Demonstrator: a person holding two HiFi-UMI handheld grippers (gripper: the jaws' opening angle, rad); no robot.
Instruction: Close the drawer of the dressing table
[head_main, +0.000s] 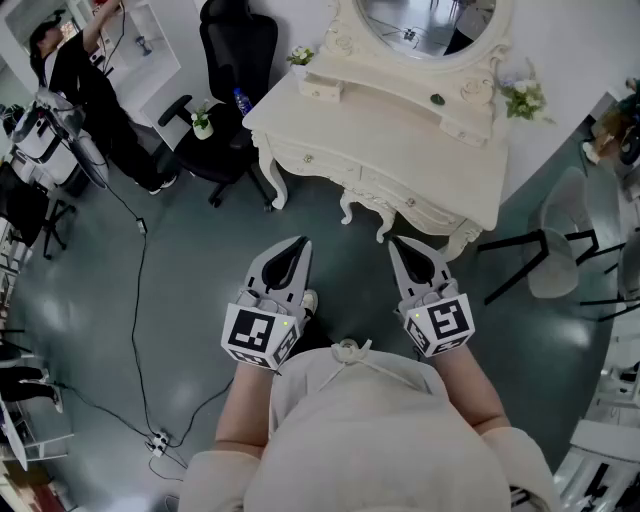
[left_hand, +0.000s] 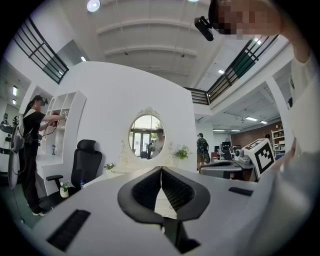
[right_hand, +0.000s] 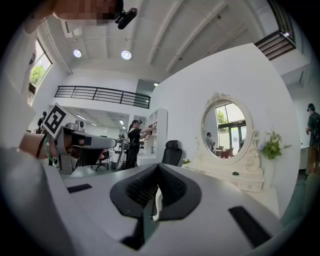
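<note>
You hold your left gripper (head_main: 298, 245) and right gripper (head_main: 397, 245) level and side by side, jaws pinched together on nothing, likely because you stand well short of the dressing table (head_main: 400, 140) far ahead; its drawers (head_main: 310, 158) look flush from here.

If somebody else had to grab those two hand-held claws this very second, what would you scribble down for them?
Left gripper: shut, empty, held level, well short of the table.
Right gripper: shut, empty, level beside the left one.
Dressing table: straight ahead, touched by neither gripper. Its drawers run along the front, below the mirror.
Done: nothing that shows. From this distance no drawer plainly sticks out.
Left: step up, find the open drawer and push it in, probably with a shut gripper tip.
</note>
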